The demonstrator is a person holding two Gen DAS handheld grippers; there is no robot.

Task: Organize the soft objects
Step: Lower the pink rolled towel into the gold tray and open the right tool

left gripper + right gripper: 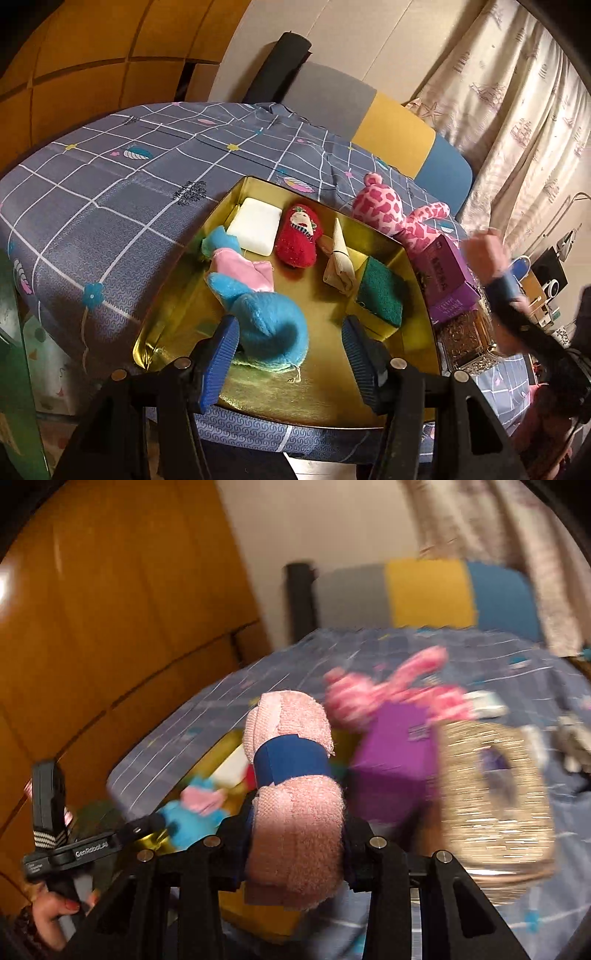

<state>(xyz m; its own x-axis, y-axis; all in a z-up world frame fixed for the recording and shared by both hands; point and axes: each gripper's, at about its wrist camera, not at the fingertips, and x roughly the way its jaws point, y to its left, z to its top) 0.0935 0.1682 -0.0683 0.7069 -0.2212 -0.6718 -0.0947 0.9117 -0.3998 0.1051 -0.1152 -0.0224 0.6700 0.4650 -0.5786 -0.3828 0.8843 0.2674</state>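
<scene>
A gold tray (325, 391) on the bed holds a white foam block (255, 230), a red doll sock (300, 240), a rolled beige cloth (338, 264), a green scouring sponge (382, 295) and a blue-and-pink plush (258, 306). My left gripper (290, 332) hovers open over the tray's near end, with the plush's blue end by its left finger. My right gripper (295, 834) is shut on a rolled pink towel (295, 842) with a blue band, above the tray's right side. That towel (484, 251) shows blurred in the left wrist view.
A pink spotted giraffe plush (384, 212) lies past the tray, next to a purple box (443, 277) and a gold glittery box (465, 336). A grey checked bedsheet (110, 192) covers the bed. A person's hand (55, 915) holds the left gripper's handle.
</scene>
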